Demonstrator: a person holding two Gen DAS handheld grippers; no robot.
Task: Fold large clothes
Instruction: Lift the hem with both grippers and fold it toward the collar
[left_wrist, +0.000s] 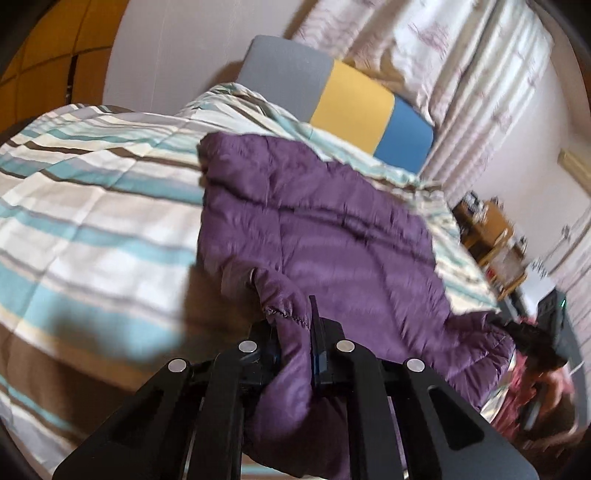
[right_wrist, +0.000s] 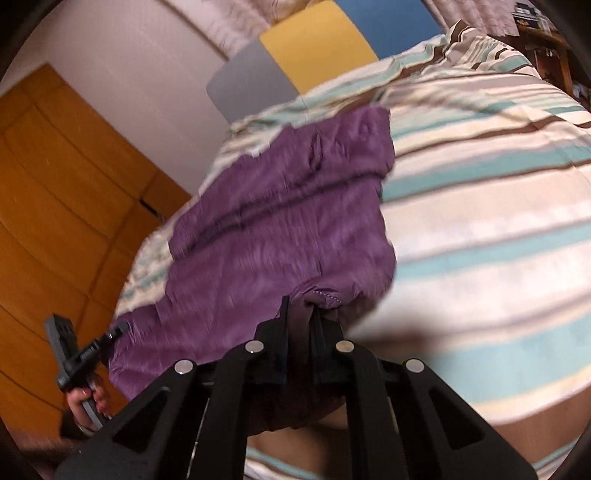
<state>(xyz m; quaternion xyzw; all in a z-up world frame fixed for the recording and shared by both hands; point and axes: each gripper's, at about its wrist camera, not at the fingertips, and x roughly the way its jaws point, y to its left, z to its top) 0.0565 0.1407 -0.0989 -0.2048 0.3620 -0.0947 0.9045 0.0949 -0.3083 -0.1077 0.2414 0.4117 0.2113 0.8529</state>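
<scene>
Left gripper (left_wrist: 293, 325) is clamped on the hem of a puffy purple quilted jacket (left_wrist: 332, 236) — rest sprawls over the striped teal-and-brown bedspread (left_wrist: 92, 206).

Soft, even indoor daylight, moderately bright. Motion blur throughout, worst over the purple jacket (left_wrist: 332, 229) and the striped duvet (left_wrist: 92, 206). Diffuse dark shadows on the duvet just beside the jacket's near edge. Strong fisheye bending and black vignetting at the corners.

Both grippers are matte black linkage frames with round silver rivets (left_wrist: 248, 346) and blue-edged fingers (left_wrist: 317, 339).
</scene>
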